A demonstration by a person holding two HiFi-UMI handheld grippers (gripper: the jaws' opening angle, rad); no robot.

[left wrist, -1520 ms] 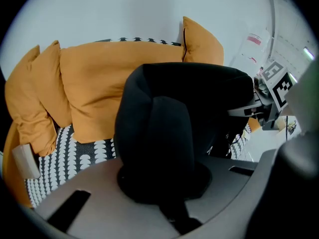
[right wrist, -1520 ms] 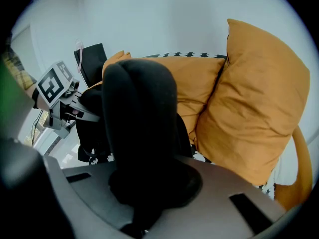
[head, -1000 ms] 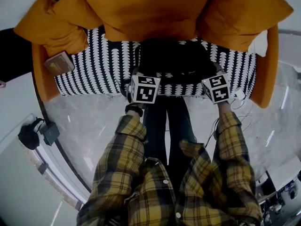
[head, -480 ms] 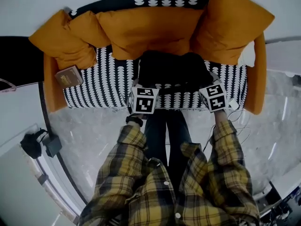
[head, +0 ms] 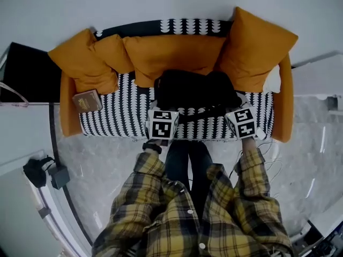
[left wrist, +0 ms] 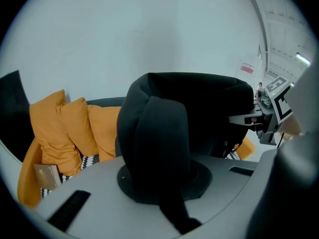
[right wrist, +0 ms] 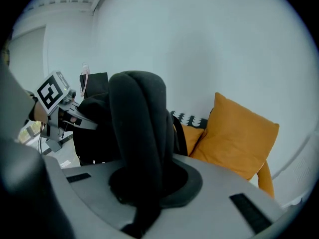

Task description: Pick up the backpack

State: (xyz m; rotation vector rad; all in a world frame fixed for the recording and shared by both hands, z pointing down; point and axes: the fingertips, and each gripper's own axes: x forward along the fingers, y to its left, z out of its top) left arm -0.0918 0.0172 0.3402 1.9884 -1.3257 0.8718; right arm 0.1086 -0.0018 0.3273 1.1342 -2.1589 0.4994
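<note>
Far left, on the floor (head: 107,159) off the sofa's front-left corner: a black lump (head: 34,170) w/ a small dark box (head: 59,175) right beside it. The sofa (head: 67,122) is orange w/ a b/w patterned seat. At the seat's left end a brown book (head: 87,100) lies flat, just in front of two orange cushions (head: 86,63) piled in the back-left corner. A long orange cushion (head: 171,50) runs along the middle of the back.

The left tongs (left wrist: 160,183) are closed on a thick black strap (left wrist: 154,143) of the backpack. The strap rises btwn the jaws & folds over at the top. In head view the marker cube sits over the seat's front edge, approx mid-sofa.

The backpack (head: 193,90) is black & hangs btwn the two tongs, over the mid-to-right part of the seat, just in front of the long cushion. In the left gripper view its body fills the centre w/ bare wall behind. Can't tell if its underside touches the seat.

The right tongs (right wrist: 149,183) are closed on a second strap (right wrist: 139,133), which stands up btwn the jaws the same way. The cube sits over the front edge, nearer the seat's right end. A big orange cushion (head: 257,44) stands tilted in the back-right corner, just beside the backpack. Thin cables (head: 270,159) lie on the floor by the front-right corner. The person's plaid sleeves (head: 252,175) reach up to both cubes.
</note>
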